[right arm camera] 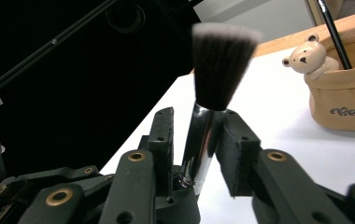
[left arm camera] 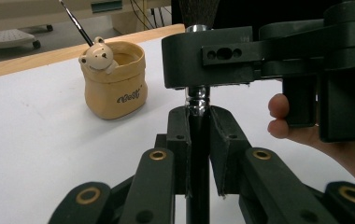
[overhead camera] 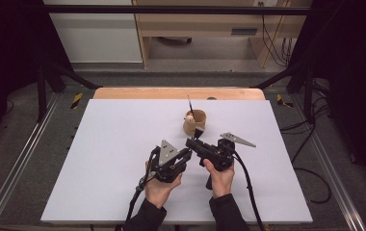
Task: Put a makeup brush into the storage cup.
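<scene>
A makeup brush is the thing in hand: a round black handle, a shiny chrome ferrule, and a dense tuft of dark bristles with pale tips, flat across the top. It stands upright above the white table, just in front of the cup, held between the two grippers.

In the left gripper view, the left gripper has its padded black jaws closed on the black handle just below the ferrule. In the right gripper view, the right gripper has its jaws around the chrome ferrule; one pad lies against the metal and the other stands slightly off it, so whether it grips cannot be told. From the left gripper view, the right gripper's blocky black body crosses in front of the brush and hides the upper ferrule.

Near, beyond the grippers, stands a tan cup shaped like a soft sack, matte and smooth, with a small bear figure peeking over its rim and dark lettering on its side. A thin black stick leans out of it. The table's top is plain and matte, with a wooden edge at the far side.
</scene>
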`<state>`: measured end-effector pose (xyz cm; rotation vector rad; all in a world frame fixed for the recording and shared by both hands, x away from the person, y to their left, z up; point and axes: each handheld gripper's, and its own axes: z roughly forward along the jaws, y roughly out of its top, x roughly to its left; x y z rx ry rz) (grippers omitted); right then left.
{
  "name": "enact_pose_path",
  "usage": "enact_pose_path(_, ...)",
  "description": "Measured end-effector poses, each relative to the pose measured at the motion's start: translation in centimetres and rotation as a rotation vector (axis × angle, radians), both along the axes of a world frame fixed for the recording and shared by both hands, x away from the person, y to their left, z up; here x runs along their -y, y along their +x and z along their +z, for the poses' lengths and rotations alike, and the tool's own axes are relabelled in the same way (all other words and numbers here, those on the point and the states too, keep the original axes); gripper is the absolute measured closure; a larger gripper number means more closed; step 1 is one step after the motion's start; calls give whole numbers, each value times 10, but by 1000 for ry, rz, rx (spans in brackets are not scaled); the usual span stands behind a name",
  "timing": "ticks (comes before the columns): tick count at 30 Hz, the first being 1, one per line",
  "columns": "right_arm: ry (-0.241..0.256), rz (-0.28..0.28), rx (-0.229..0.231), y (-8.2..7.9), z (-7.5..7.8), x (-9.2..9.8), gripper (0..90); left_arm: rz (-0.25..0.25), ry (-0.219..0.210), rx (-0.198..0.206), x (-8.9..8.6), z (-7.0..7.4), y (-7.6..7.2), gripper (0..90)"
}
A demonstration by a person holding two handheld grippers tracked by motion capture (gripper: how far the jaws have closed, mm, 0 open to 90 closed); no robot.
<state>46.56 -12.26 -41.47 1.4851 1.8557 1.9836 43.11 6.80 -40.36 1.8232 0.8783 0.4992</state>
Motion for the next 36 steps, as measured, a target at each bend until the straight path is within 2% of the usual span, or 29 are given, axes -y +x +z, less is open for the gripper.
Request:
enact_pose_path(8, 20, 18, -6, 0, 0, 0, 766, 3, -1, 0, 0, 1, 0, 787)
enact_pose_path(13, 28, 22, -11, 0, 0, 0, 770, 4, -6, 4, 0, 1, -1, 787)
enact_pose_path(20, 22, 30, 0, 0, 1, 1, 773, -5, 18, 4, -1, 3, 0, 778)
enact_pose_path(22, 17, 31, 16, -1, 1, 1, 774, 1, 34, 8, -1, 4, 0, 720)
enact_pose_path(23, 18, 31, 5, -2, 3, 2, 774, -4, 34, 6, -1, 5, 1, 699)
enact_pose_path(24, 12, 24, 22, -2, 3, 2, 774, -7, 33, 5, -2, 5, 1, 682)
enact_pose_path(28, -8, 6, 47, -3, 5, 7, 773, -27, 40, 3, -6, 8, 2, 617)
enact_pose_path(32, -26, -3, 67, -3, 7, 10, 774, -67, 15, -4, -11, 12, 4, 549)
enact_pose_path(36, -54, -13, 68, -3, 9, 14, 774, -97, 36, 19, -16, 17, 4, 473)
